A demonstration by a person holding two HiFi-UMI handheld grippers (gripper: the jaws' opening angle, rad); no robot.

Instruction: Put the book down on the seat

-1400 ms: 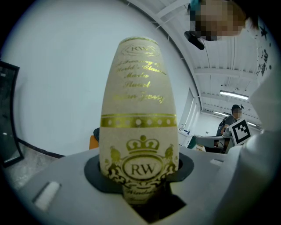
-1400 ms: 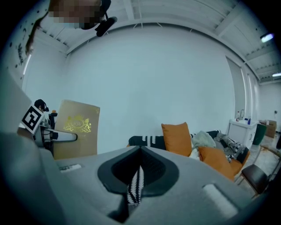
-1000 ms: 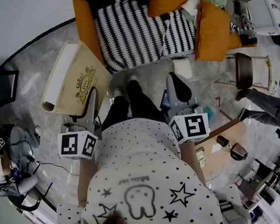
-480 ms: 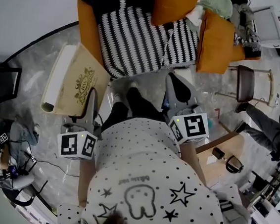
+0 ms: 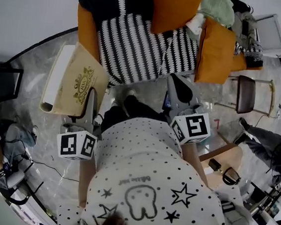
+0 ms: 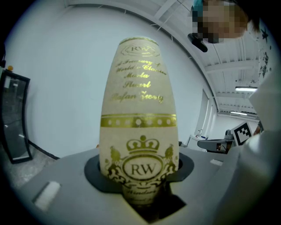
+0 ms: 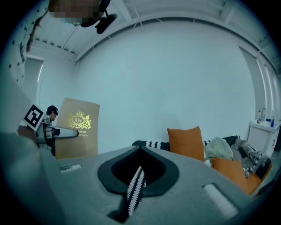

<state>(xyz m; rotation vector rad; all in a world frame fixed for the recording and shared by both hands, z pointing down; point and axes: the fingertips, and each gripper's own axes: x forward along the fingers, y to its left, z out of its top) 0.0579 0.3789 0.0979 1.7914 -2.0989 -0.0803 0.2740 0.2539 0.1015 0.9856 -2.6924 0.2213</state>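
Grey marbled floor [image 5: 40,69] separates you from the black-and-white striped seat [image 5: 137,44] of the orange sofa. Your left gripper [image 5: 90,102] pinches the large cream book with the gold crest [image 5: 76,80], held left of the seat and not yet over it. Your right gripper [image 5: 179,86] is pressed together, empty. Carrying the book across and setting it down remain.

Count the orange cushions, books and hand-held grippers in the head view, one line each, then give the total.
Orange cushions: 2
Book: 1
Hand-held grippers: 2
Total: 5
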